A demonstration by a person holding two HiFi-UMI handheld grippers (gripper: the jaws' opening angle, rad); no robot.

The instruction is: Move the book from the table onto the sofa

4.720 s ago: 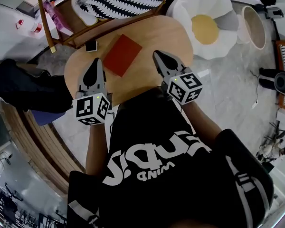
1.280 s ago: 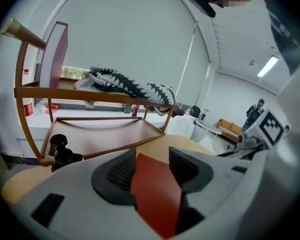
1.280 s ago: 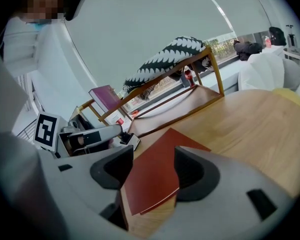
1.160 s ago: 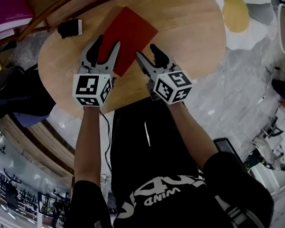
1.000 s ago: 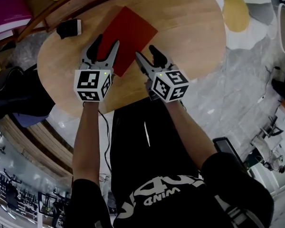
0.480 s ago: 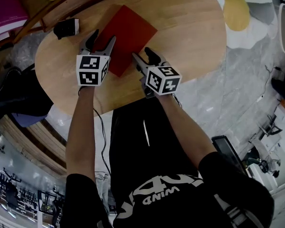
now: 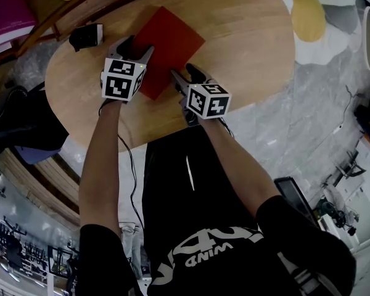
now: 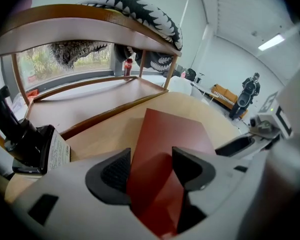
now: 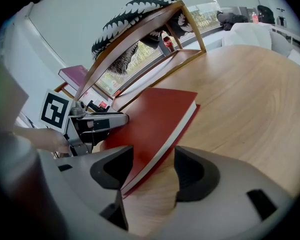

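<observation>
The red book lies flat on the oval wooden table. My left gripper is low over the book's near left edge; its jaws have just been opening and now stand open, with the book's edge between the fingers, which do not press on it. My right gripper is at the book's near right corner, open. In the right gripper view the white page edge of the book runs between the jaws. Each gripper shows in the other's view: the right gripper and the left gripper.
A small black labelled device lies on the table left of the book. Behind the table stands a wooden-framed seat with a black-and-white cushion. An egg-shaped cushion lies on the floor to the right.
Both grippers have sunk and moved forward to the book's near edge. The left jaws have spread wider. The book has not moved.
</observation>
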